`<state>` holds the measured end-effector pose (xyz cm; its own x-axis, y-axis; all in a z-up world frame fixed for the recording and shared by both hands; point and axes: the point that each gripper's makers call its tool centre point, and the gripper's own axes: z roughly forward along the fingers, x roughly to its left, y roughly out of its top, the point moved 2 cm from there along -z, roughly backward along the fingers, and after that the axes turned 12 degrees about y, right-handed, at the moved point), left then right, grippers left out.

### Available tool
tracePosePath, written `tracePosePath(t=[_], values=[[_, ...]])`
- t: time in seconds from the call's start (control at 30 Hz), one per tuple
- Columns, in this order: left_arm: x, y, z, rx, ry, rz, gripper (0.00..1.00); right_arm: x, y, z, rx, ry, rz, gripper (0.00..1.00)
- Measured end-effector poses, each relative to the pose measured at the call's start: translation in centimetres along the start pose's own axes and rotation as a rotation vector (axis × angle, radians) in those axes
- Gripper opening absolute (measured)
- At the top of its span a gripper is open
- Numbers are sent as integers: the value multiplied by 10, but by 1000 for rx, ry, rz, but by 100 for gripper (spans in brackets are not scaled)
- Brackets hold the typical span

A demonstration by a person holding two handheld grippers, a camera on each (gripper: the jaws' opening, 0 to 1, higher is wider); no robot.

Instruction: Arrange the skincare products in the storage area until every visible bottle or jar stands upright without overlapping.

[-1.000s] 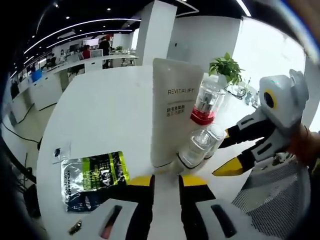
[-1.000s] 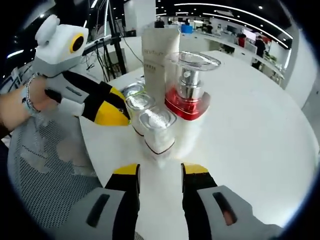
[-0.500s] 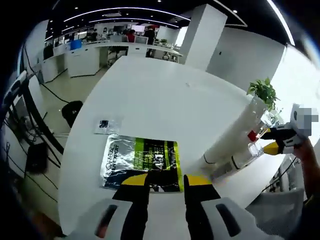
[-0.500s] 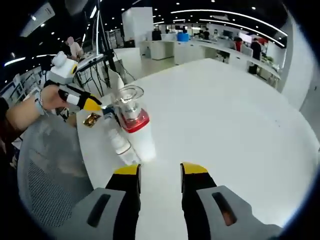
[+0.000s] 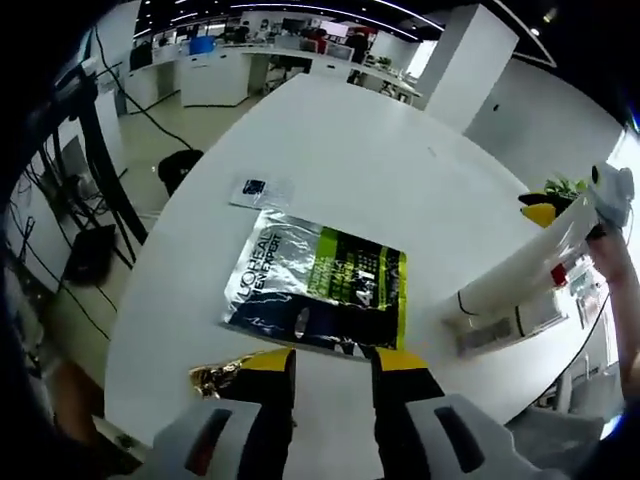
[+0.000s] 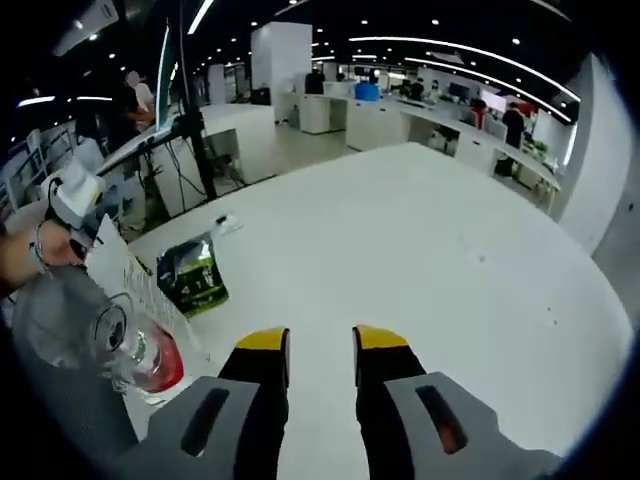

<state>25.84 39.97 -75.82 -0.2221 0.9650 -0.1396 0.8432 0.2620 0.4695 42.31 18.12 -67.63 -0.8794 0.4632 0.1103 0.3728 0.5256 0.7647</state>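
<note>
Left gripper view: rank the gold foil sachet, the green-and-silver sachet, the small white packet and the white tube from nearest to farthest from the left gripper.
1. Gold foil sachet, at the left gripper, on its left.
2. Green-and-silver sachet, just ahead.
3. White tube, off right, and small white packet, beyond the sachet: too close to call.

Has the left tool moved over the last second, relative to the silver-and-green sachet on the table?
Yes. The left tool has swung away from the bottles toward the sachet, which now lies just ahead of its tips instead of off to the side.

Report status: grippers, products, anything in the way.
Left gripper open, empty, over foil sachet. Right gripper open, empty, above bare table. White tube, red-collared bottle upright. Nothing blocking.
</note>
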Motion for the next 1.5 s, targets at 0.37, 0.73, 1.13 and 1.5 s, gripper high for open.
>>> tracePosePath(t=[0.37,0.73,1.13,1.5], values=[[6,-6,5,28,1,-70,33,52,33,90,31,371,15,19],[6,-8,14,26,35,-85,31,82,20,144,223,558,3,15],[2,-11,18,34,22,-111,27,96,-8,174,392,594,-72,10],[1,-11,16,8,5,-100,21,120,-28,165,508,732,-43,1]])
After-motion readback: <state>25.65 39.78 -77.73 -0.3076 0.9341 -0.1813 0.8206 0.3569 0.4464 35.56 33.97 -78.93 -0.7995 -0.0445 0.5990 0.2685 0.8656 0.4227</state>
